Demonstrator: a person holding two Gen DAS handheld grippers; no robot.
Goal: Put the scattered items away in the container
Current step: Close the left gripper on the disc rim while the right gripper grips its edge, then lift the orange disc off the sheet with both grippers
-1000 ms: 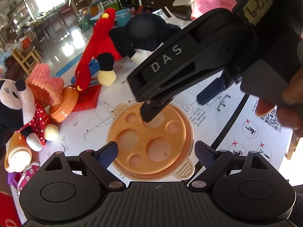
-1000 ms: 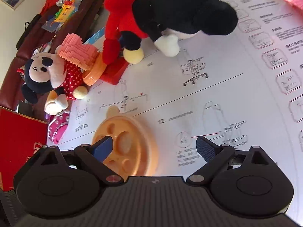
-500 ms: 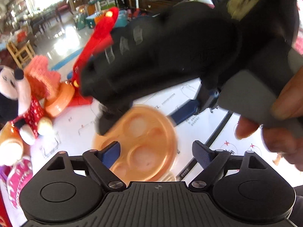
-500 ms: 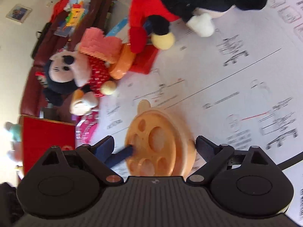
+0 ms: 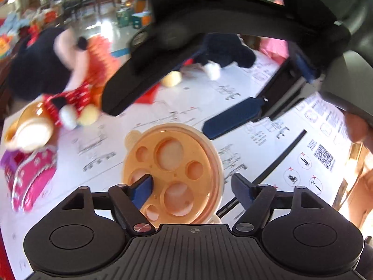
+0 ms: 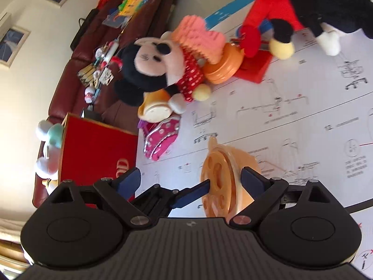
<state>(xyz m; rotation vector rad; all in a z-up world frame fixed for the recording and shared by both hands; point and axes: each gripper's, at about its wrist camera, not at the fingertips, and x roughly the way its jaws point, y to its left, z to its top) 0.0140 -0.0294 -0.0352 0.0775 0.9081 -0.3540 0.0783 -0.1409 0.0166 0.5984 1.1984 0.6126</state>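
Left gripper (image 5: 193, 184) jaws are closing around the orange perforated lid (image 5: 171, 175), seemingly not gripping yet, above the printed sheet (image 5: 268, 154). Right gripper (image 6: 190, 181) stands wide, the lid edge-on between its fingers.

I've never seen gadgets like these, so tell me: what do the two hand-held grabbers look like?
Each grabber is matte black plastic with a ribbed deck, a round cap on either side and silver screws at the joints. The left grabber and the right grabber both end in two fingers with dark blue pads. The right one has a grey handle, with fingertips of a hand showing beside it. No sleeves or cables show.
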